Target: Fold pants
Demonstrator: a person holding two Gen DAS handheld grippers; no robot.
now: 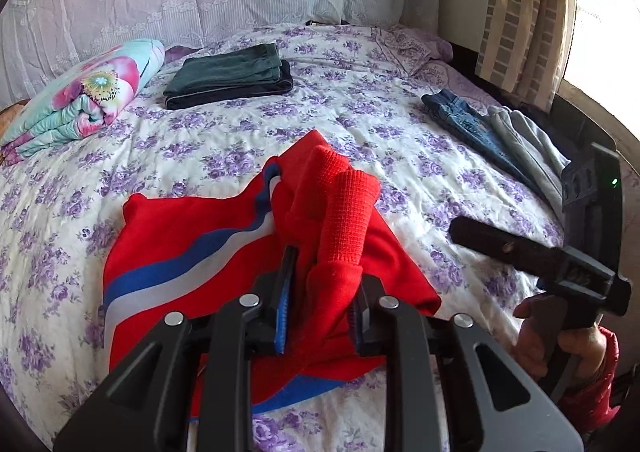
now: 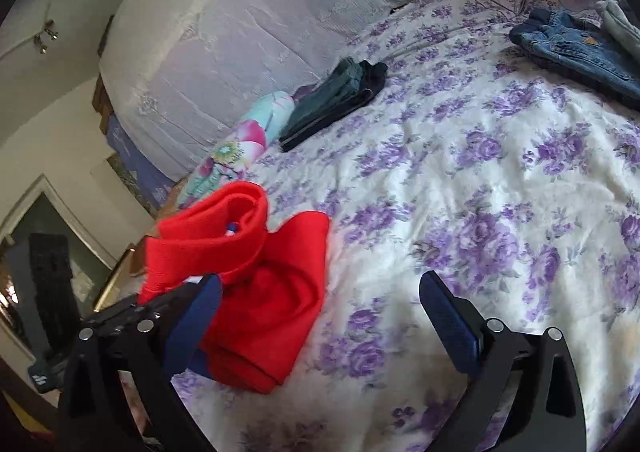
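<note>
The red pants (image 1: 208, 252) with a blue and grey side stripe lie bunched on the floral bedsheet (image 1: 360, 120). My left gripper (image 1: 320, 284) is shut on a ribbed red cuff (image 1: 344, 220) of the pants and holds it lifted. In the right wrist view the pants (image 2: 272, 292) hang at the left, with the left gripper's body under them. My right gripper (image 2: 320, 304) is open and empty above the sheet (image 2: 480, 212), to the right of the pants. It also shows in the left wrist view (image 1: 532, 252), held by a hand.
A folded dark green stack (image 1: 228, 76) and a rolled floral quilt (image 1: 84, 100) lie near the headboard. Blue jeans (image 1: 468, 124) and grey pants (image 1: 524, 140) lie at the right edge. A curtain and window stand at the far right.
</note>
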